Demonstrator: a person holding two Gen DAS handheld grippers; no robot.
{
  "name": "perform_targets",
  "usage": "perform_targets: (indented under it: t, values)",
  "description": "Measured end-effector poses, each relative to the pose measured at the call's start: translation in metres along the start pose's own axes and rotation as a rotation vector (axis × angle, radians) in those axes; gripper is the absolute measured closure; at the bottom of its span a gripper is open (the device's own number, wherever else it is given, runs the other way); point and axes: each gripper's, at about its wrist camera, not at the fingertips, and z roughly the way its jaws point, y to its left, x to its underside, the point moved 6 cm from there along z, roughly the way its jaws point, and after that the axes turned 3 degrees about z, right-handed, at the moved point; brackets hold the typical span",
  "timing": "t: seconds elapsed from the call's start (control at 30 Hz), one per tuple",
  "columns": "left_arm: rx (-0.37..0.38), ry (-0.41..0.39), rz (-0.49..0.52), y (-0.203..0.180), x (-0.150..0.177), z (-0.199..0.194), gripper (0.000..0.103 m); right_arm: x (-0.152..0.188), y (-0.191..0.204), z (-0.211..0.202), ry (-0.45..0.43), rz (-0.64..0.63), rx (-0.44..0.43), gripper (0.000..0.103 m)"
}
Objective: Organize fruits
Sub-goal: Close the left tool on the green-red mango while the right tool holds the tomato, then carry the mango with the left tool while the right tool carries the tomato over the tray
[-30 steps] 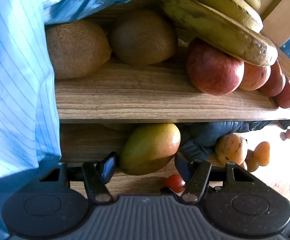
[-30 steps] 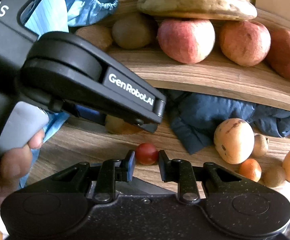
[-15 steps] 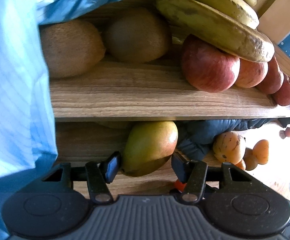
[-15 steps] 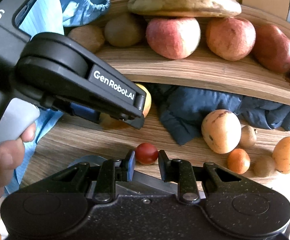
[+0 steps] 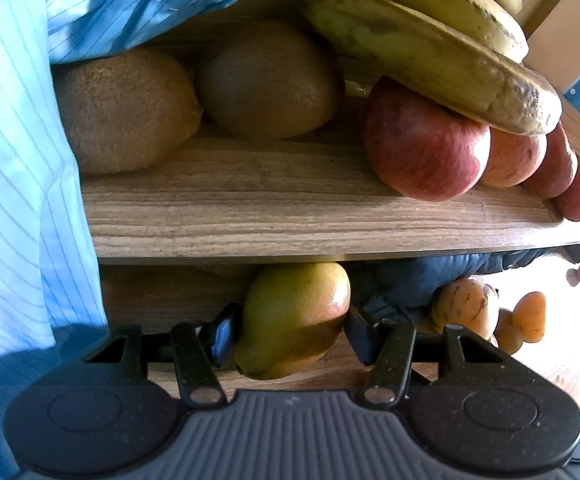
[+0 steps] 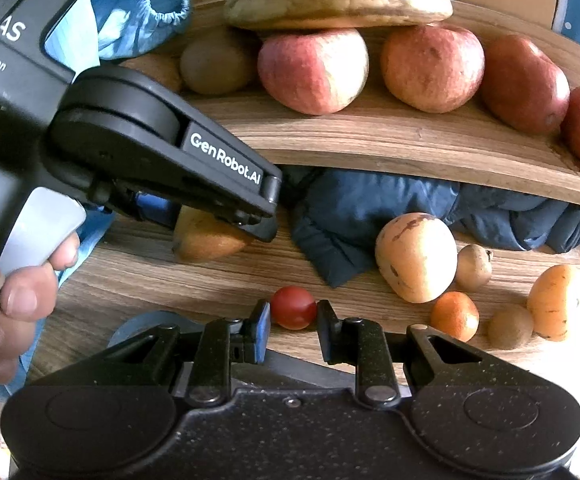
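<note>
Yellow-green mango (image 5: 293,316) between left claw (image 5: 288,332)

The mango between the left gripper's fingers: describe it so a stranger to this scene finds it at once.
Find the wooden shelf with kiwis, apples and bananas on top. Just below its front edge, on the wooden surface beside a dark blue cloth, lies the mango, with the left gripper closing around it. It is the only green-yellow fruit with a red blush; its neighbours are smaller and orange or tan.

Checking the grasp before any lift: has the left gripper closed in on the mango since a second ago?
Yes. The left gripper has just been closing; its fingers now sit against the mango, which lies below the wooden shelf.
</note>
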Motion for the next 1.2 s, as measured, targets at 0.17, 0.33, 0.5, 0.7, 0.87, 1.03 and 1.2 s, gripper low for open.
perform_targets:
  t: [0.17, 0.33, 0.5, 0.7, 0.87, 1.03, 1.2]
  values:
    - [0.011, 0.004, 0.003, 0.003, 0.009, -0.004, 0.044, 0.005, -0.01, -0.006, -0.004, -0.004, -0.005, 0.077]
    - [0.017, 0.009, 0.01, 0.0, 0.016, -0.008, 0.044, 0.005, -0.012, -0.014, -0.011, -0.004, -0.005, 0.077]
    - [0.018, 0.012, 0.019, -0.007, 0.022, -0.007, 0.044, 0.007, -0.013, -0.019, -0.021, 0.004, 0.0, 0.077]
    - [0.022, 0.01, 0.035, -0.02, 0.035, -0.014, 0.045, 0.01, -0.016, -0.028, -0.036, 0.017, 0.009, 0.077]
    - [0.024, 0.007, 0.05, -0.029, 0.041, -0.016, 0.045, 0.012, -0.016, -0.037, -0.05, 0.027, 0.013, 0.077]
    - [0.022, 0.004, 0.056, -0.035, 0.045, -0.021, 0.045, 0.015, -0.017, -0.043, -0.059, 0.036, 0.018, 0.077]
    - [0.023, -0.011, 0.063, -0.037, 0.051, -0.032, 0.045, 0.021, -0.017, -0.051, -0.072, 0.045, 0.022, 0.077]
